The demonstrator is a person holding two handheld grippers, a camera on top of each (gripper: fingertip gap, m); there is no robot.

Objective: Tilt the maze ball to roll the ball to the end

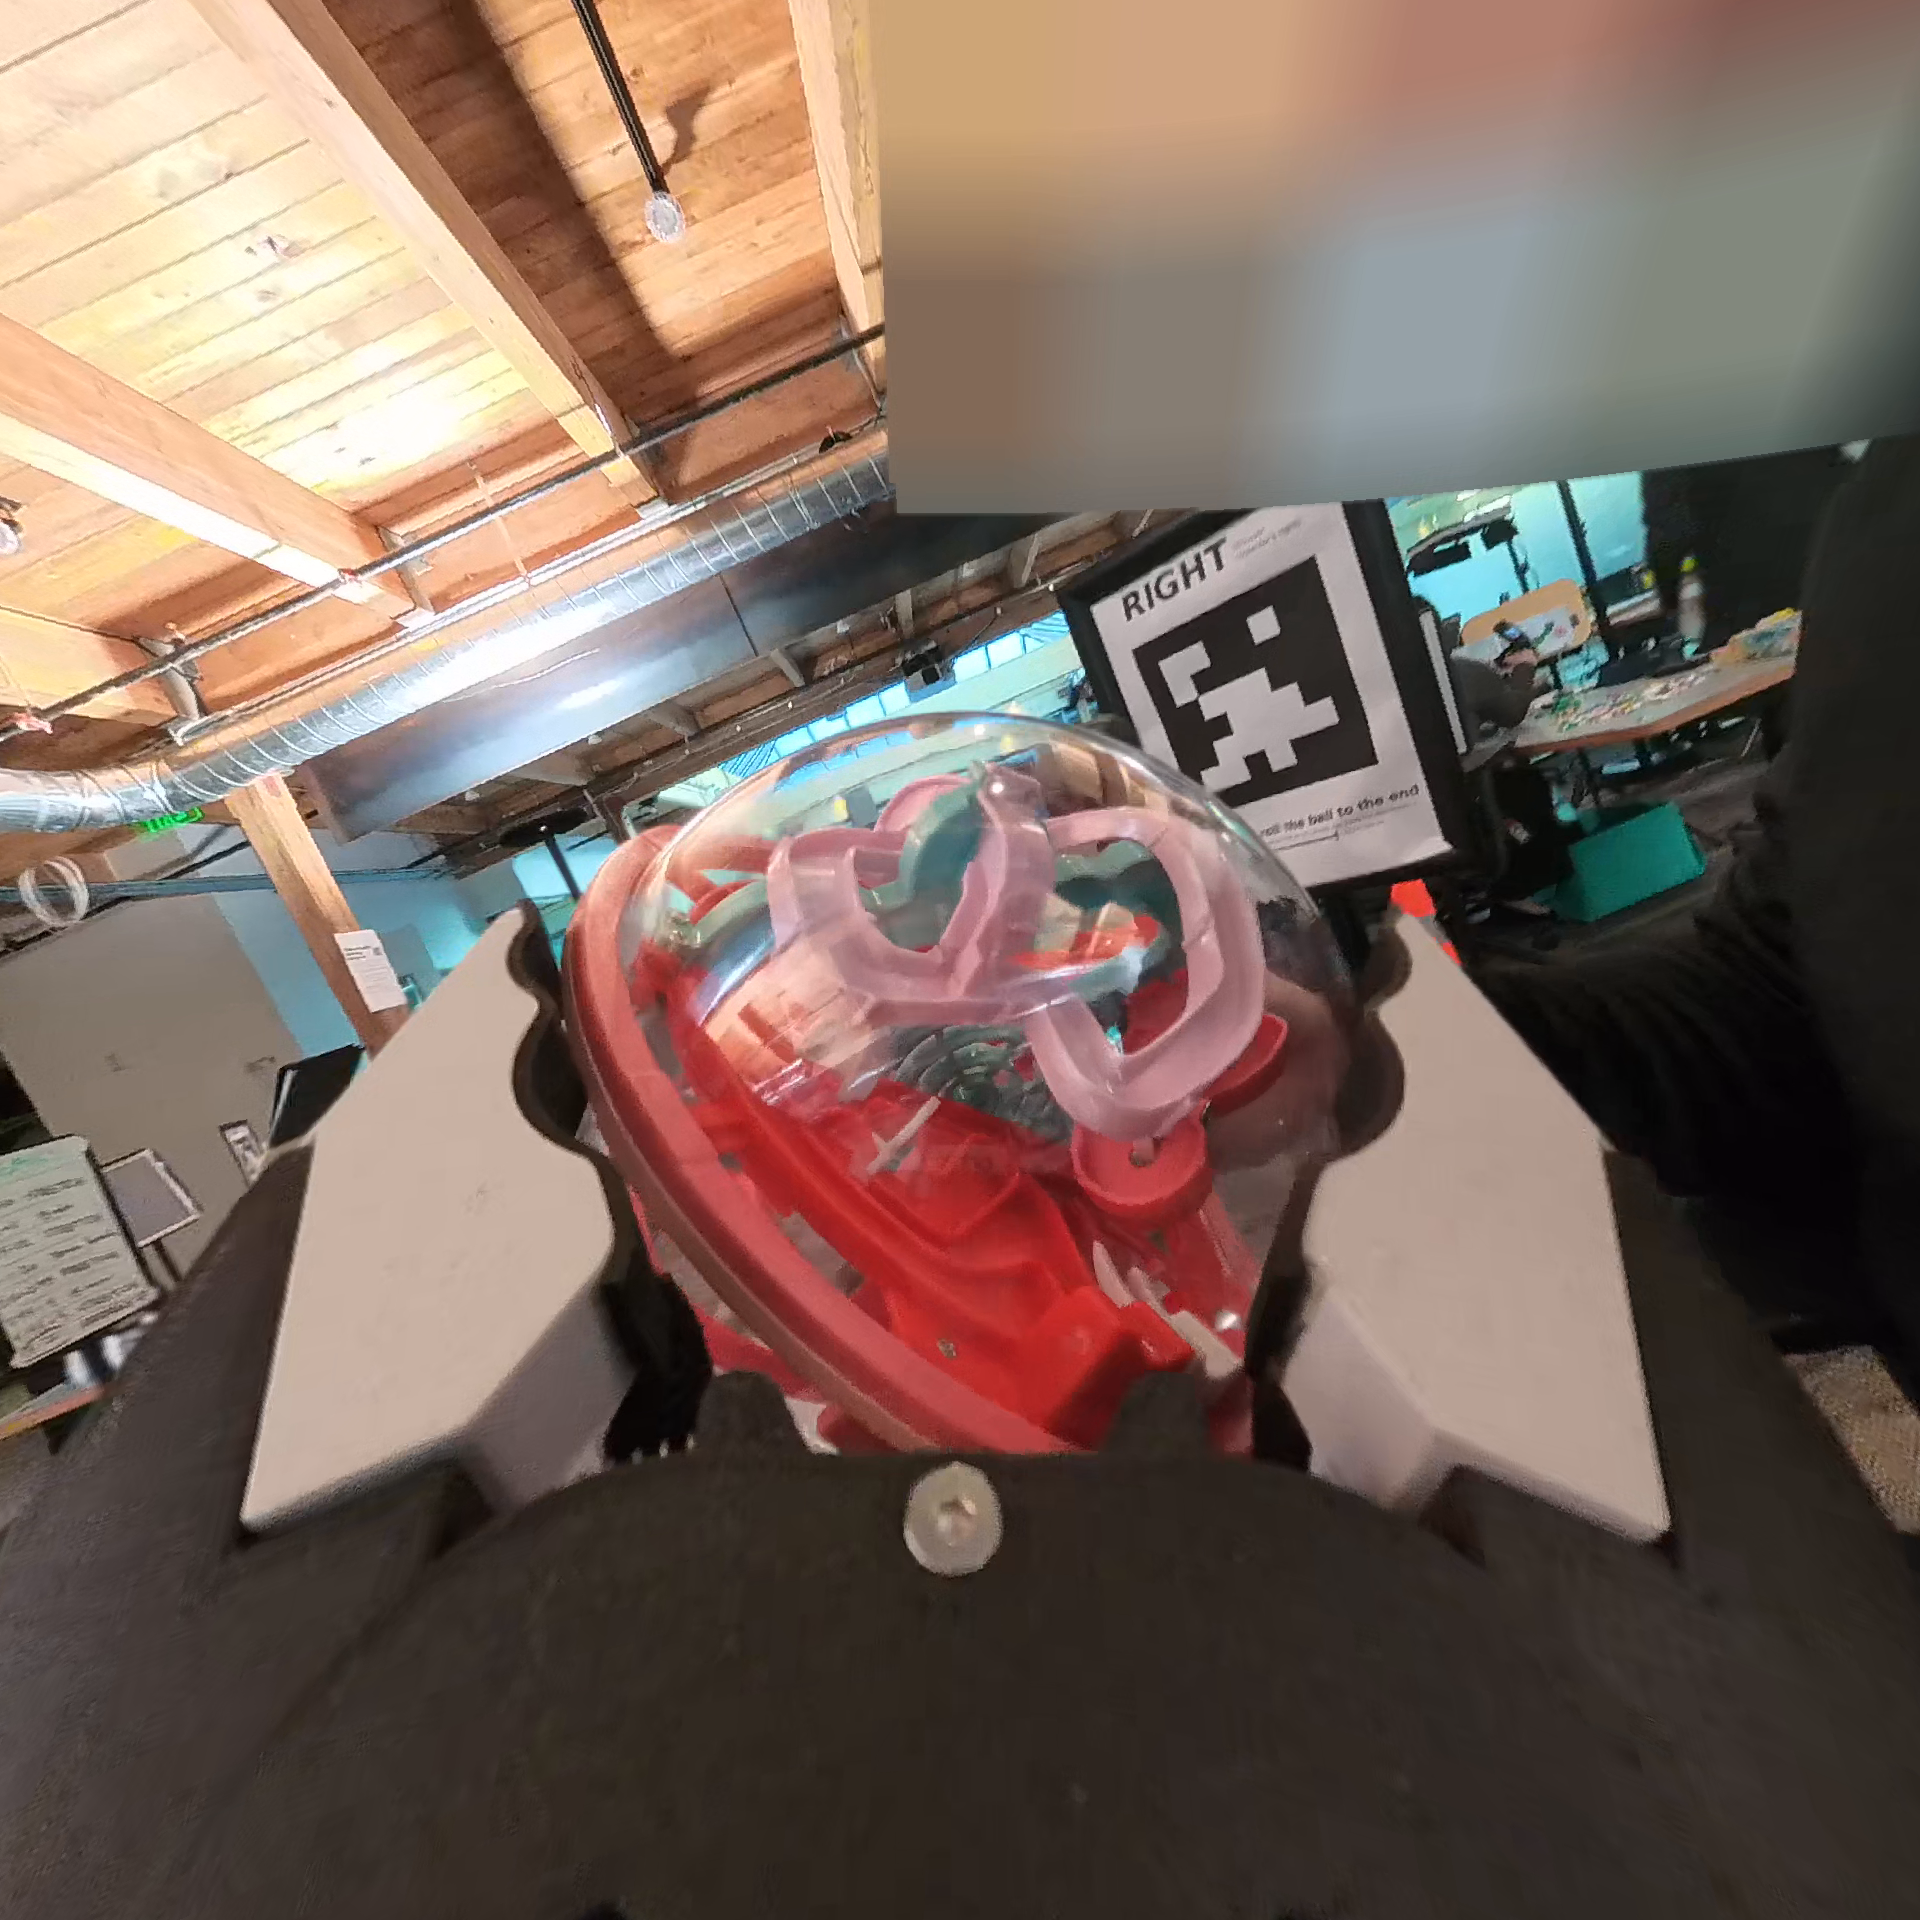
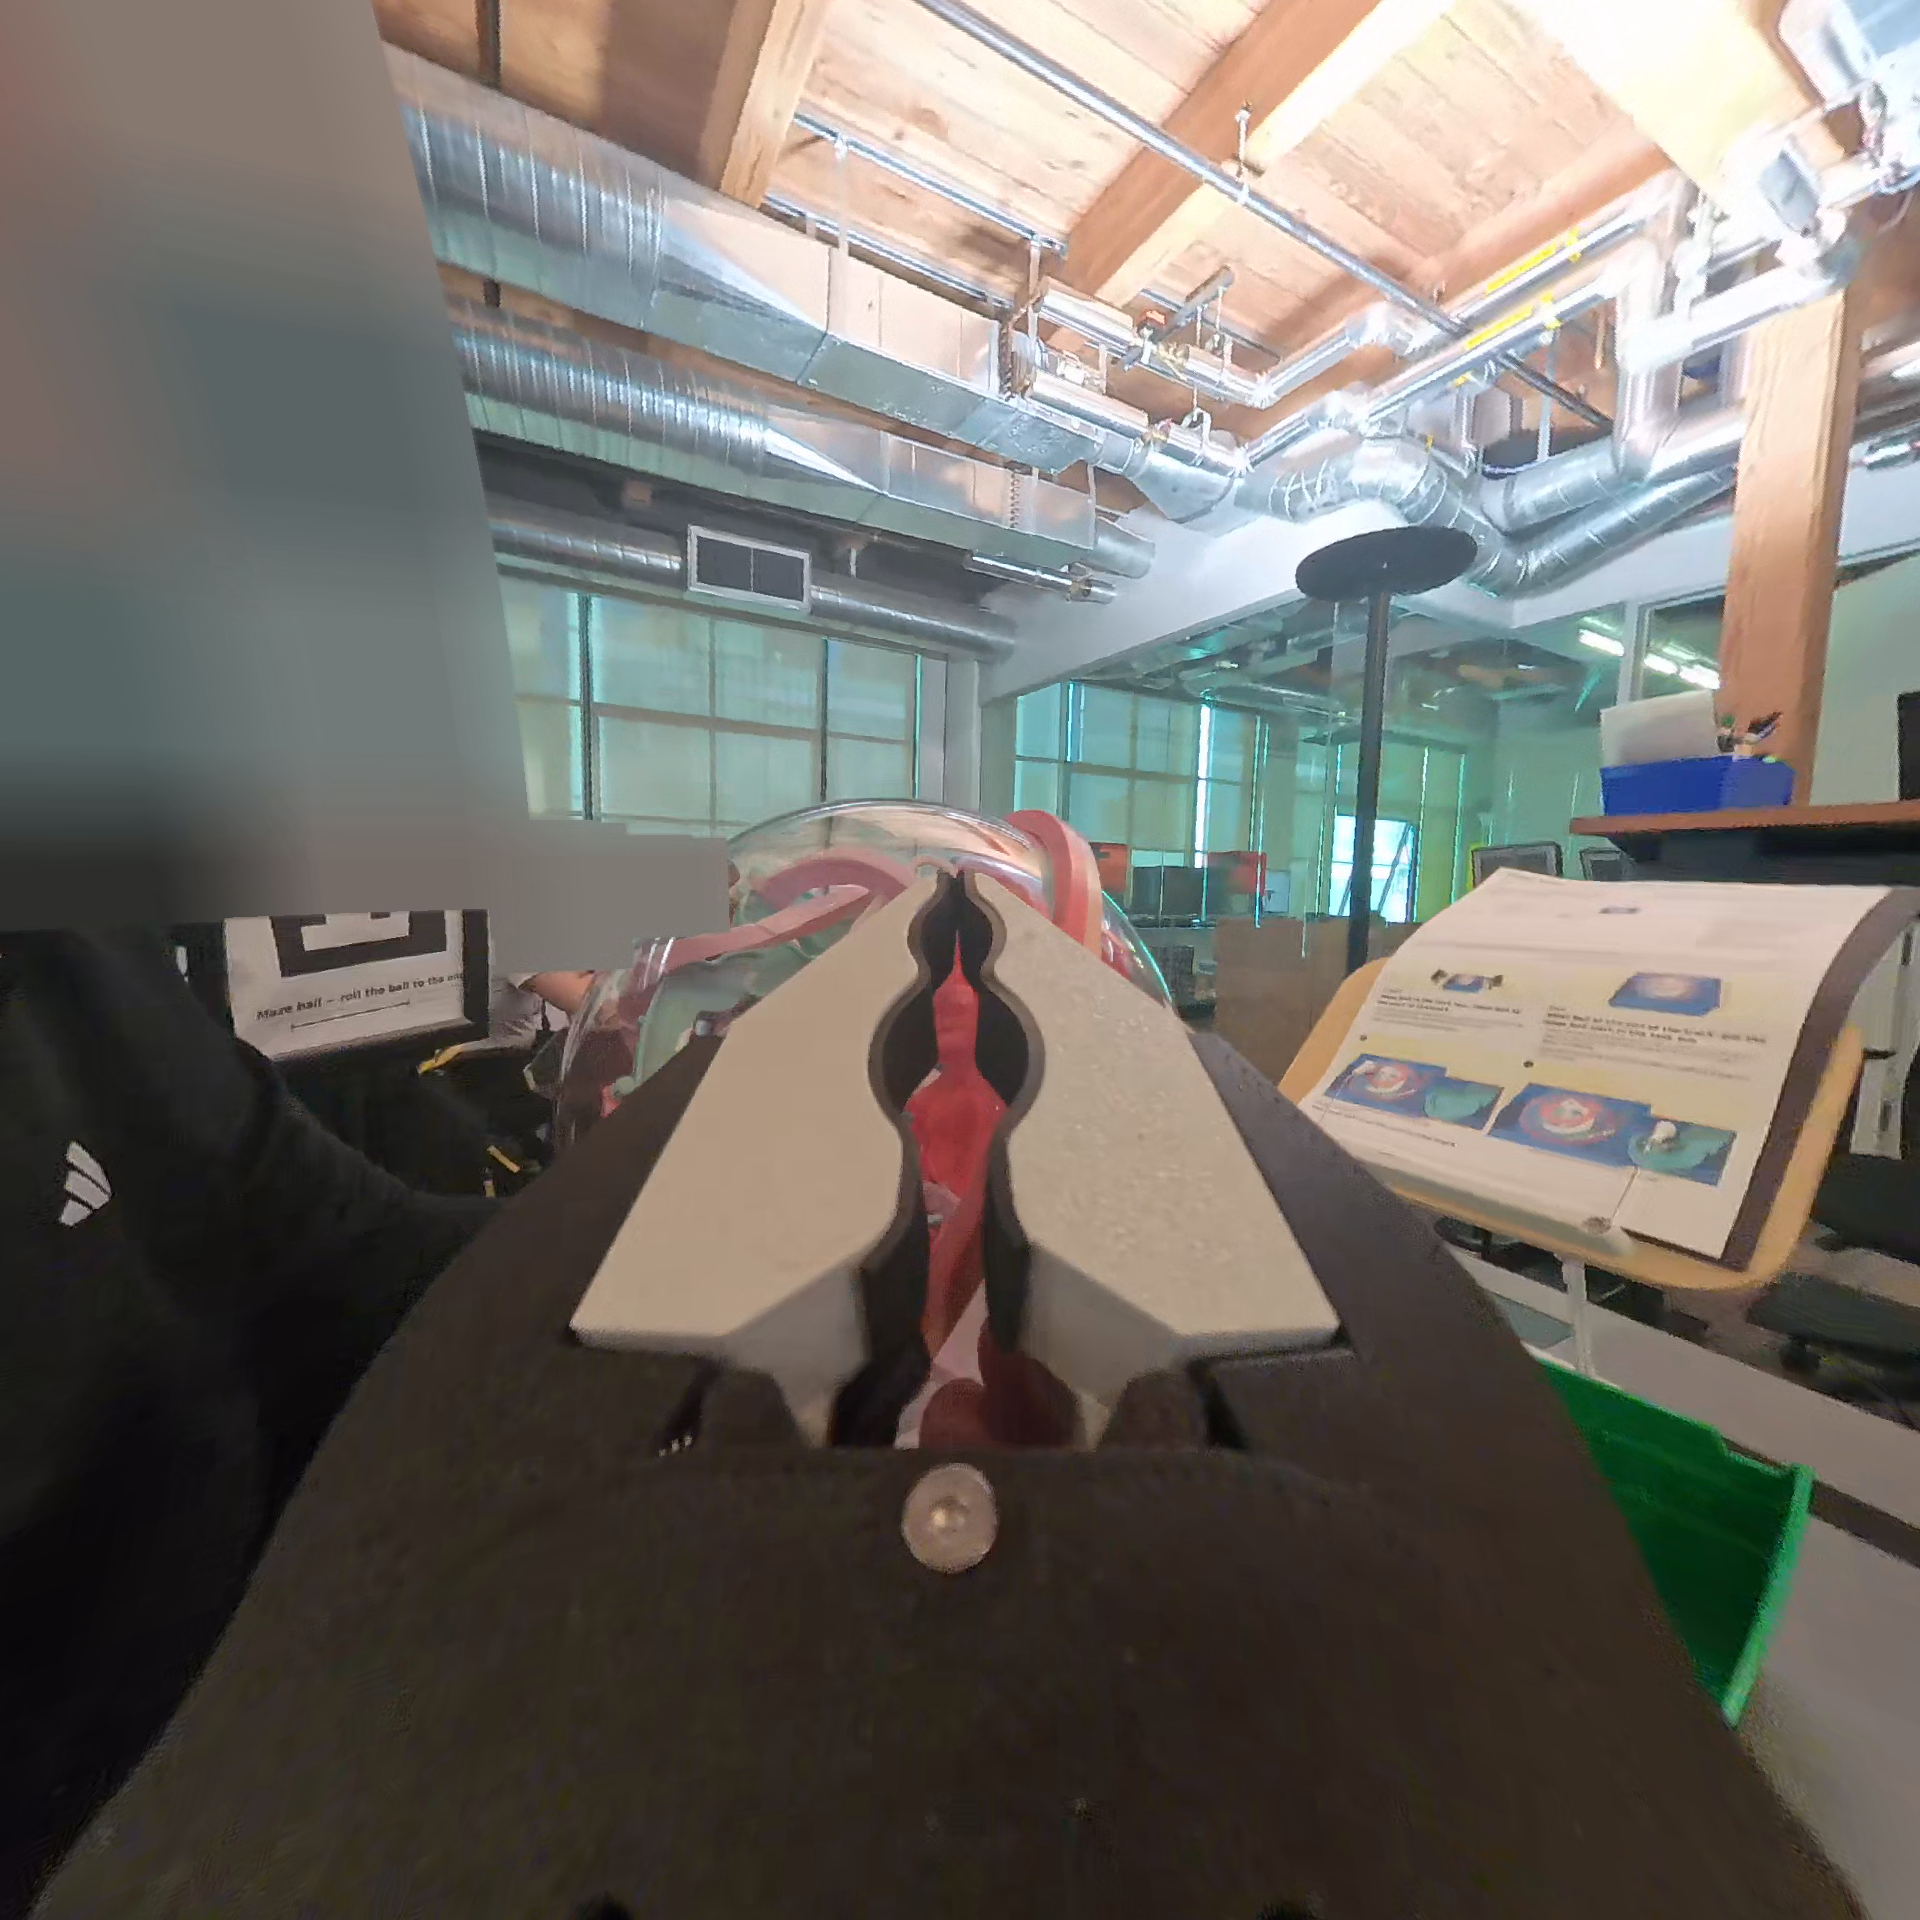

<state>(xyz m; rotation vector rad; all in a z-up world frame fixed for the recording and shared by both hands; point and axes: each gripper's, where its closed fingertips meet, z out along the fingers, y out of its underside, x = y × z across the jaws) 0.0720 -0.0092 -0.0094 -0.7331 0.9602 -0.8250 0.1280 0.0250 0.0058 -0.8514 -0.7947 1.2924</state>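
The maze ball [image 1: 935, 1039] is a clear dome with pink, green and red tracks inside and a red rim. It is held up in the air, tilted. My left gripper [image 1: 956, 935] is spread wide around it, with both grey fingers [image 1: 436, 1143] pressed against its sides. In the right wrist view the ball [image 2: 831, 904] lies just beyond and left of my right gripper [image 2: 956, 883]. Its fingertips meet, and a strip of the ball's red rim [image 2: 951, 1081] fills the gap between its fingers. I cannot make out the small ball inside.
A person's black sleeve [image 1: 1766, 935] is close on the right, and also shows in the right wrist view [image 2: 156, 1247]. A black-and-white tag board [image 1: 1268, 675] stands behind the ball. An instruction sheet on a stand [image 2: 1610, 1060] and a green panel [image 2: 1683, 1507] are at the right.
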